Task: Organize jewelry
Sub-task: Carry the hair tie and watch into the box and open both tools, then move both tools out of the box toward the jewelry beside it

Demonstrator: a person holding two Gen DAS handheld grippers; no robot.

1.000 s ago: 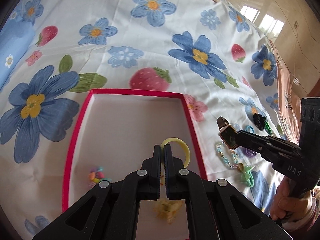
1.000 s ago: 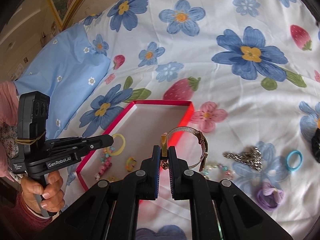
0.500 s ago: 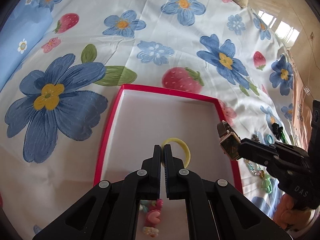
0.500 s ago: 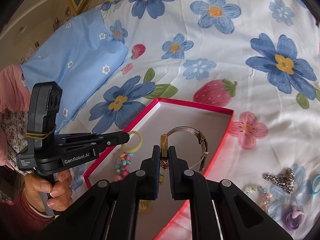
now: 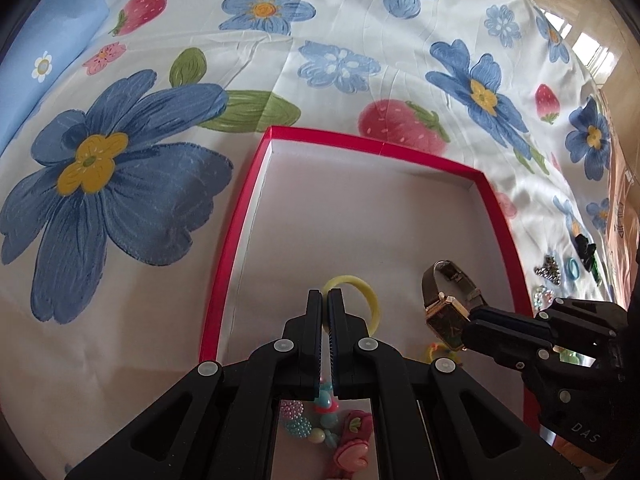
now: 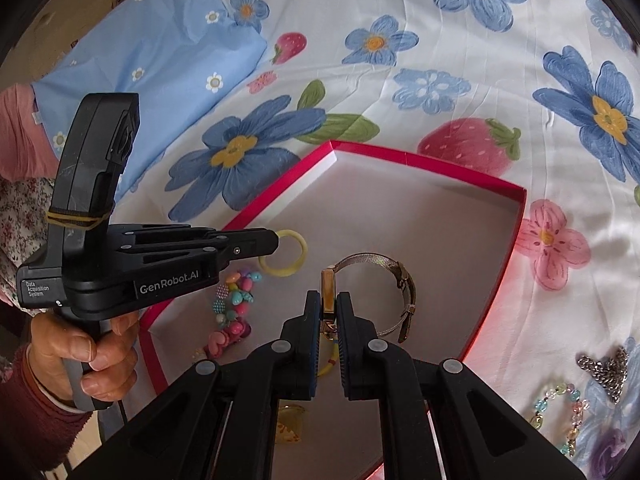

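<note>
A: Moving in from the flowered bedsheet (image 5: pixel 360 40), both tools now hang over the red-rimmed white cardboard box (image 5: pixel 236 240). The left gripper (image 5: pixel 325 300) is clamped on a yellow elastic hair ring (image 5: pixel 370 294).

B: And the right gripper (image 6: pixel 329 304) pinches the gold square-faced watch (image 6: pixel 327 286), above the box floor, ready for release.

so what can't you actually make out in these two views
- Watch face: right wrist view shows it edge-on between the right hand-held gripper fingers; left wrist view too dark to read.
- Bead bracelet: left wrist view, mostly behind the left hand-held gripper.
- Yellow piece: right wrist view, behind the gripper frame, unidentifiable.
</note>
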